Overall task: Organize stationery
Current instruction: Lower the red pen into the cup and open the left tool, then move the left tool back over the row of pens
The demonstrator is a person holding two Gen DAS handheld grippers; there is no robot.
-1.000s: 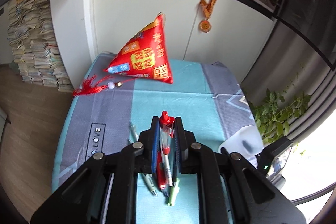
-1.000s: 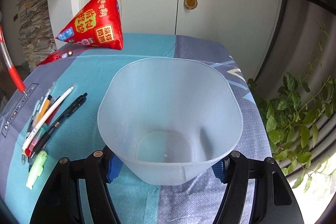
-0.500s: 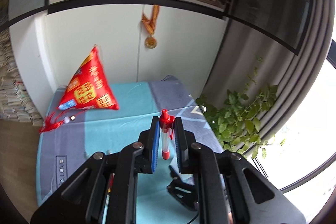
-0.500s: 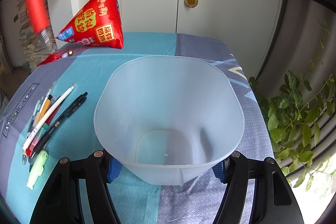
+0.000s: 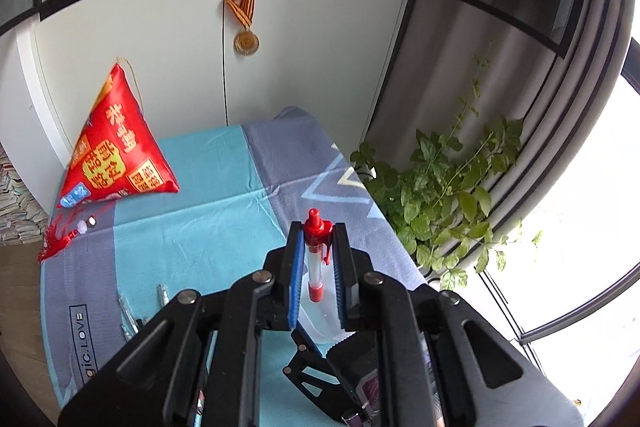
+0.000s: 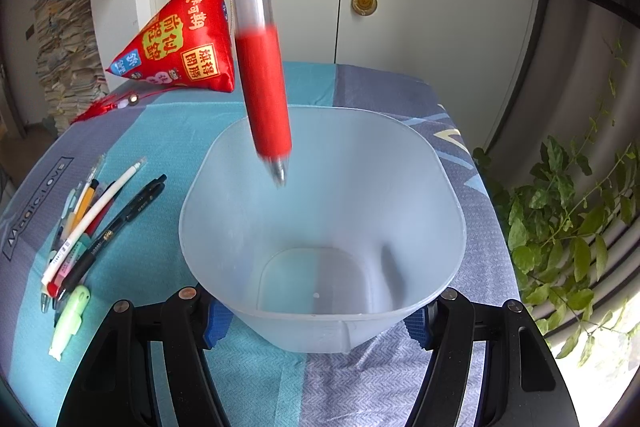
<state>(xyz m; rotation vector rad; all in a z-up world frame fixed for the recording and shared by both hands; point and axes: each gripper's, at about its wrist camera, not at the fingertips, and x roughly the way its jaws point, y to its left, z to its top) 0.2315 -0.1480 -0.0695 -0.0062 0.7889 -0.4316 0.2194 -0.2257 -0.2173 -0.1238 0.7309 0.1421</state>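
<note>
Two views, and each gives me what the other lacks. From my left hand-held gripper [image 5: 316, 259] I see the red gel pen [image 5: 315, 255] clenched between the blue pads, clicker end pointing away from the camera, clear barrel and the top of the red grip showing in the gap. Its tip is cut off from this side by the gripper body. The translucent plastic bin [image 5: 320, 311] appears here only as a pale sliver just below the pen, mostly hidden behind my own fingers [image 5: 294, 267].

From my right hand-held gripper [image 6: 316, 319] the bin [image 6: 420, 187] fills the middle, clamped by its near wall between the pads, with its rim wide open and nothing inside. Here the pen's [image 6: 264, 91] lower half hangs in from the top edge, somewhat blurred, its metal tip above the bin's far-left rim. Whether the tip is inside the rim line or just over it I cannot tell. The left gripper itself does not show in this view.

Left of the bin, on the desk [image 6: 168, 131] with its blue and grey cloth, lies the pile of loose pens [image 6: 92, 223], with a pale green highlighter [image 6: 70, 319] nearest me. The left view catches only a couple of pen ends [image 5: 128, 315] beside the gripper. Beyond the bin stands the red pyramid-shaped pouch [image 6: 180, 43], with a medal [image 6: 364, 1] hanging on the cabinet behind.
</note>
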